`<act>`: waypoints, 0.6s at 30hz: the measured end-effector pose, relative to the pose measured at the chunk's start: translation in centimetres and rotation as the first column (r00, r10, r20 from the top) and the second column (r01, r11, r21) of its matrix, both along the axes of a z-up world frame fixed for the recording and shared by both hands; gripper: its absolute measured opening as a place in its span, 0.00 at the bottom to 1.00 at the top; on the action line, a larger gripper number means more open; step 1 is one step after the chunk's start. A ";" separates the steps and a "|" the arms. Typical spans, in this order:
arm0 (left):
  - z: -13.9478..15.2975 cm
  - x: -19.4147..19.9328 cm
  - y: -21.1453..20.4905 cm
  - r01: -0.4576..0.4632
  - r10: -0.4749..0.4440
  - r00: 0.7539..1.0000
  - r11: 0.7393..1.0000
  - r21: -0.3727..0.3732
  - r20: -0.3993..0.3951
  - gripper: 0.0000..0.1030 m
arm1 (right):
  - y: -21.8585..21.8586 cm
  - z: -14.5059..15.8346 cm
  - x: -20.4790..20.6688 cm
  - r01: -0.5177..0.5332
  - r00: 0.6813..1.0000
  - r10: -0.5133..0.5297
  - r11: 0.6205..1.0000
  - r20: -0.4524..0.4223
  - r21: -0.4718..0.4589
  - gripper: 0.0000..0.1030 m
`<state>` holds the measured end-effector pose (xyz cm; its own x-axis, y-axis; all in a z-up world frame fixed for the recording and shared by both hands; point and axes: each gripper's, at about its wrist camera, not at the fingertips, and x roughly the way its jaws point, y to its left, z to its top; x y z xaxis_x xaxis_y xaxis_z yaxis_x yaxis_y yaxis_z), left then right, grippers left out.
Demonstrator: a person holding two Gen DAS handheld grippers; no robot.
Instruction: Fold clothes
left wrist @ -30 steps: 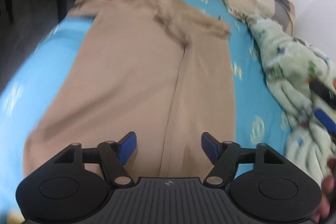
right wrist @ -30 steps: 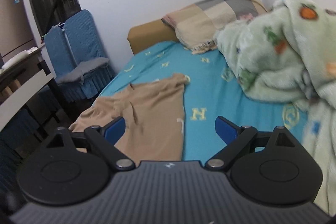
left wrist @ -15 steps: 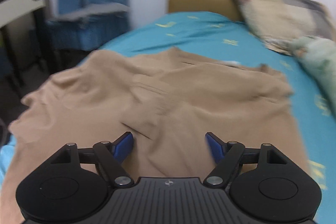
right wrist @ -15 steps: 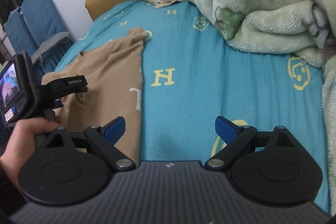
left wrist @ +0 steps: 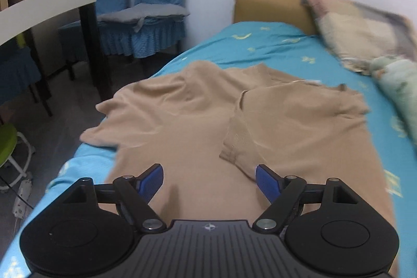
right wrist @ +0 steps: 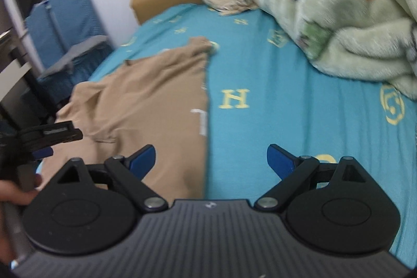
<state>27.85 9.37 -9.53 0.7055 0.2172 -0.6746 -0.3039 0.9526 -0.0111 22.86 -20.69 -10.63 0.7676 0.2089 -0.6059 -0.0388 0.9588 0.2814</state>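
One sleeve [left wrist: 235, 137] of the tan shirt [left wrist: 198, 121] looks folded in so far, rest still to do, and both my left gripper [left wrist: 209, 177] and right gripper [right wrist: 211, 158] are wide open, holding nothing.

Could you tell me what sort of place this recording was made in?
Most likely a home bedroom. A tan garment lies on a bed with a turquoise sheet, a patchwork pillow sits at its head, and chairs with blue covers stand beside it.
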 end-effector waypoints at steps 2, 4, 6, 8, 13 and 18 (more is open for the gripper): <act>2.1 -3.0 0.0 0.035 -0.035 0.999 0.999 0.001 0.012 0.79 | 0.6 0.8 -0.9 -0.036 0.998 0.036 0.999 0.042 -0.001 0.91; 4.3 -6.3 -0.1 0.079 -0.079 0.996 0.997 -0.006 0.044 0.81 | 1.1 1.7 -1.9 -0.066 0.994 0.065 0.998 0.087 0.002 0.91; 6.2 -9.4 -0.9 0.125 -0.126 0.989 0.992 0.011 0.072 0.81 | 1.4 2.8 -3.1 -0.087 0.987 0.086 0.996 0.135 0.007 0.91; 7.8 -12.5 -1.8 0.167 -0.170 0.980 0.985 0.035 0.100 0.84 | 1.7 3.6 -4.4 -0.126 0.970 0.125 0.992 0.209 -0.009 0.91; 9.6 -18.0 -3.4 0.252 -0.262 0.951 0.965 0.076 0.167 0.87 | 2.5 4.3 -6.7 -0.188 0.934 0.198 0.980 0.297 -0.060 0.91; 9.1 -22.0 -3.4 0.273 -0.276 0.939 0.961 0.043 0.204 0.89 | 3.5 5.8 -10.2 -0.174 0.905 0.221 0.972 0.364 -0.159 0.91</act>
<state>5.88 5.96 -0.44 0.8623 0.0038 -0.5063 -0.0234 0.9992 -0.0324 12.69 -17.17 -4.87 0.8938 0.3240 -0.3102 -0.3112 0.9459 0.0914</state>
